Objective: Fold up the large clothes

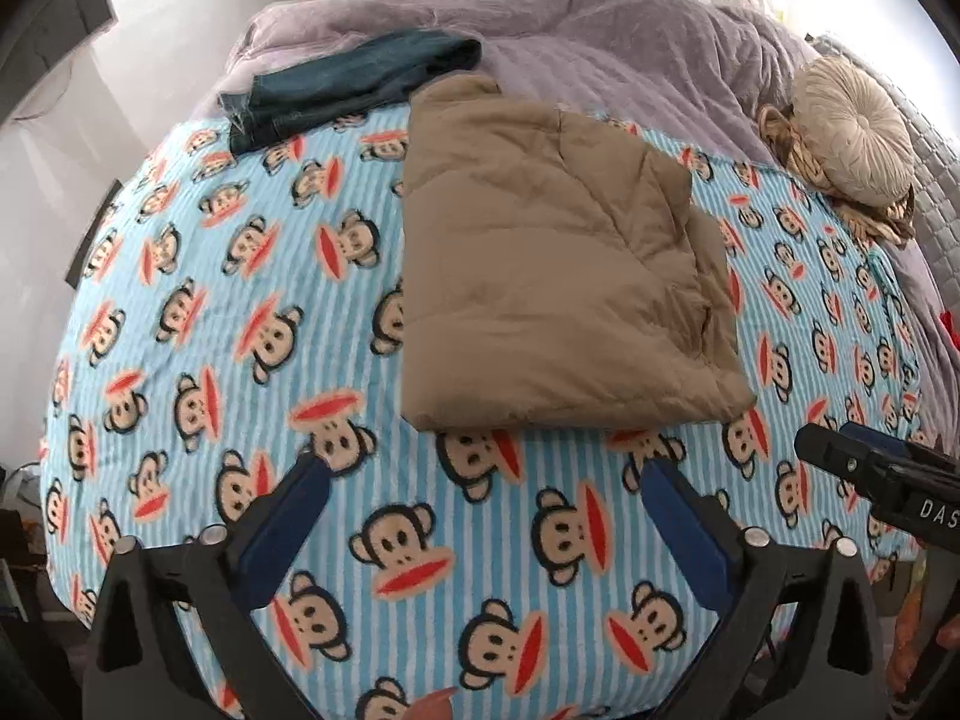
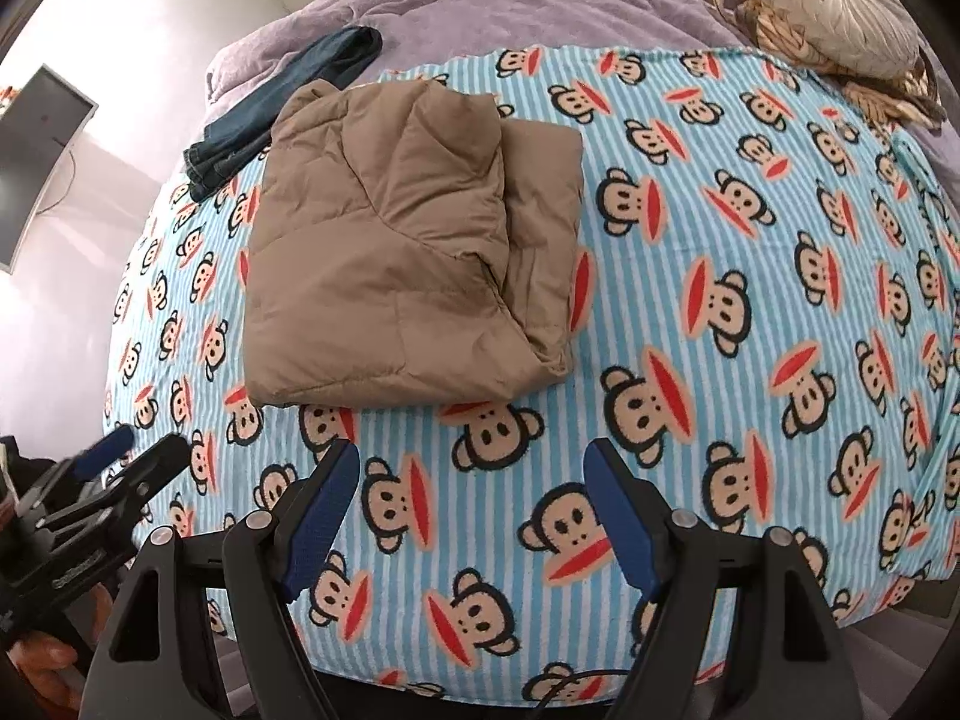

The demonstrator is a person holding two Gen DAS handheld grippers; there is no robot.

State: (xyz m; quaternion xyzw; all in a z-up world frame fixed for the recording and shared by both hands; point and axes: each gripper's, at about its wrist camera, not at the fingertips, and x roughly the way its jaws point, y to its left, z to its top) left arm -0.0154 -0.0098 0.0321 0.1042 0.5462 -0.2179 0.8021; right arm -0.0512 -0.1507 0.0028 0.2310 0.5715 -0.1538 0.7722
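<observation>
A tan padded jacket (image 1: pixel 552 264) (image 2: pixel 408 252) lies folded into a thick rectangle on the blue striped monkey-print blanket (image 1: pixel 240 312) (image 2: pixel 720 300). My left gripper (image 1: pixel 483 471) hovers just in front of the jacket's near edge, jaws open wide with only blanket between them. My right gripper (image 2: pixel 471 456) also hangs short of the jacket's near edge, open and empty. Each gripper shows at the edge of the other's view: the right gripper (image 1: pixel 840 456) at the right, the left gripper (image 2: pixel 138 450) at the lower left. Neither touches the jacket.
Folded dark blue jeans (image 1: pixel 348 84) (image 2: pixel 282 102) lie behind the jacket on the left. A lilac bedcover (image 1: pixel 600 30) fills the back of the bed. A round cream cushion (image 1: pixel 852 132) (image 2: pixel 834 0) on a woven basket sits at the back right. A monitor (image 2: pixel 36 150) stands at the left.
</observation>
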